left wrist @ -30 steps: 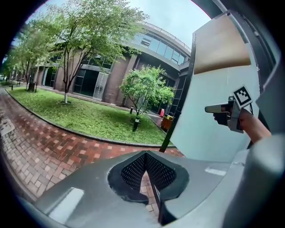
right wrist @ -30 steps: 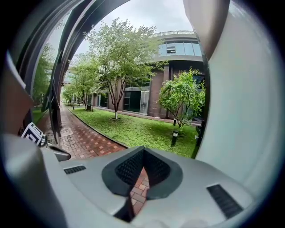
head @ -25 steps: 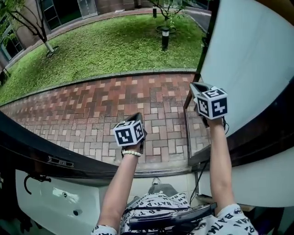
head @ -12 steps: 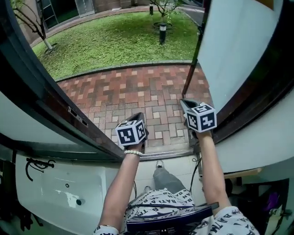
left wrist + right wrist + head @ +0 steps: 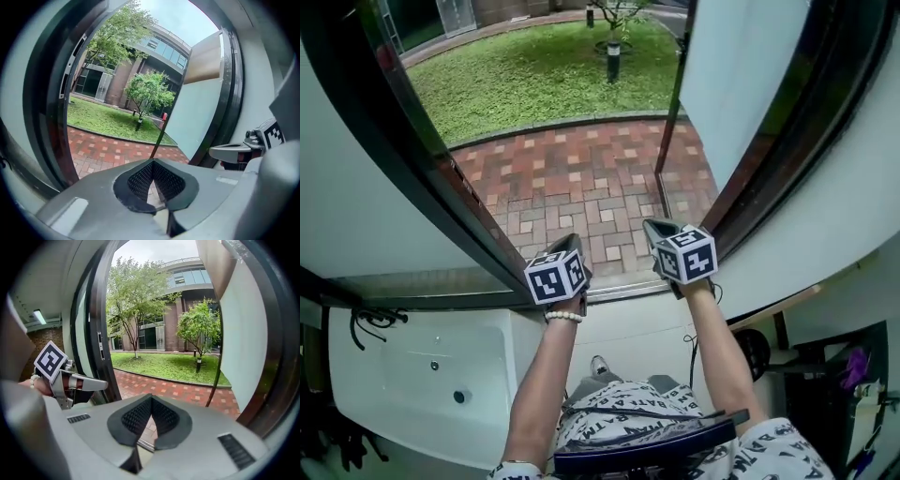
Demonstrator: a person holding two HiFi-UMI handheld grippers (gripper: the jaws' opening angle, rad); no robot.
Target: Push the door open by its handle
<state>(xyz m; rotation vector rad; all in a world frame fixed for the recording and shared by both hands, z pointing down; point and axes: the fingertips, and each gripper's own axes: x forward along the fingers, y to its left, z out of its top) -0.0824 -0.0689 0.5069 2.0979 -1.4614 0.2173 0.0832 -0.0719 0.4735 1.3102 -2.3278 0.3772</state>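
The frosted glass door (image 5: 741, 84) stands swung outward on the right of the doorway, its thin dark edge (image 5: 667, 122) over the brick paving. I cannot make out a handle on it. My right gripper (image 5: 659, 232) hovers above the threshold just left of that door, shut and empty, clear of the door. My left gripper (image 5: 570, 251) hangs beside it, also shut with nothing between the pads. In the left gripper view the left gripper (image 5: 152, 161) points out at the open door (image 5: 201, 112). In the right gripper view the right gripper (image 5: 151, 397) points at the paving.
A dark door frame (image 5: 431, 178) runs up the left side. Red brick paving (image 5: 581, 187), a lawn (image 5: 534, 75) and a short lamp post (image 5: 613, 61) lie outside. A white basin (image 5: 422, 375) sits at the lower left indoors. The metal threshold (image 5: 609, 289) crosses under both grippers.
My right gripper has dropped from beside the door's edge and come in level with the left. Both hands sit lower in view, and the door frames now rise on both sides.
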